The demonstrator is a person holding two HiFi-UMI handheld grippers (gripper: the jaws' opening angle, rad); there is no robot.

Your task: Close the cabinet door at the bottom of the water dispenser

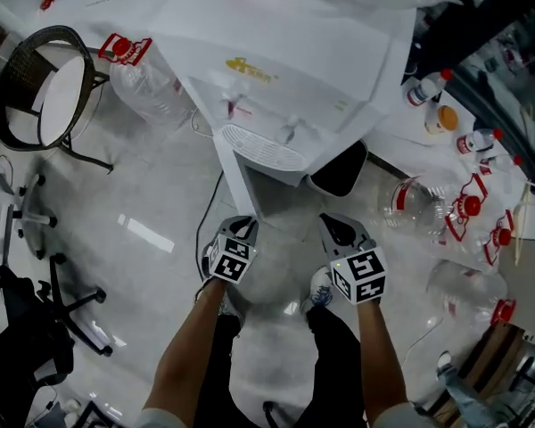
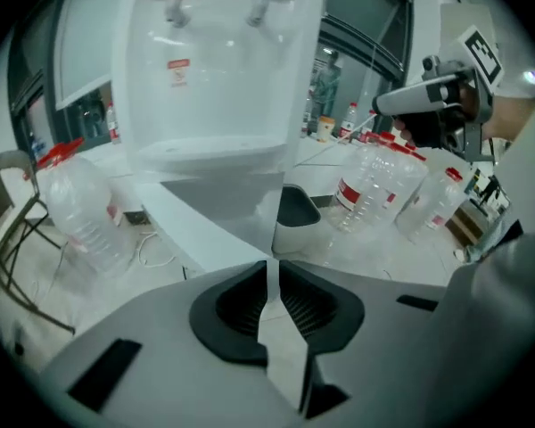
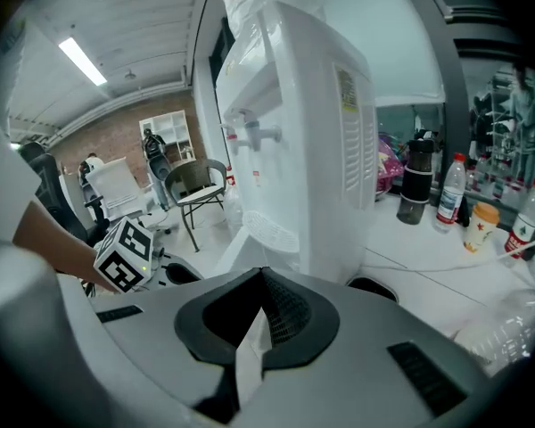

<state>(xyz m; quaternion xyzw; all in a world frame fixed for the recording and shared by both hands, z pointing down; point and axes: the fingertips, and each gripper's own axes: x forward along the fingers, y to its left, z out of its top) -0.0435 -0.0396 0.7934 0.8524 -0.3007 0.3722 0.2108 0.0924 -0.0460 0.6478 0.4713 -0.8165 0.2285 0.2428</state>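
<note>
As I look down, one water dispenser stands on the floor straight ahead, front facing me. One chair sits off to its left.

One cabinet door, at the dispenser's base: open and upright. From above I see it edge-on, its top edge running lengthwise from the hinge at the cabinet's left corner out toward me. That puts it roughly square to the front, free edge pointing at me. Can't judge its height against its width from these angles.

Big clear jugs: one jug left of the dispenser, plus a heap of jugs to its right that overlaps too much to count. One dark bin just right of the open cabinet.

Two grippers.
- Left gripper: jaws drawn in to a thin slit, clamped on the door's free edge.
- Right gripper: jaws together, nothing between them, near the dispenser's right side, clear of the door.

Two taps above the drip tray. Past the bin: two small red-capped bottles, one cup.
</note>
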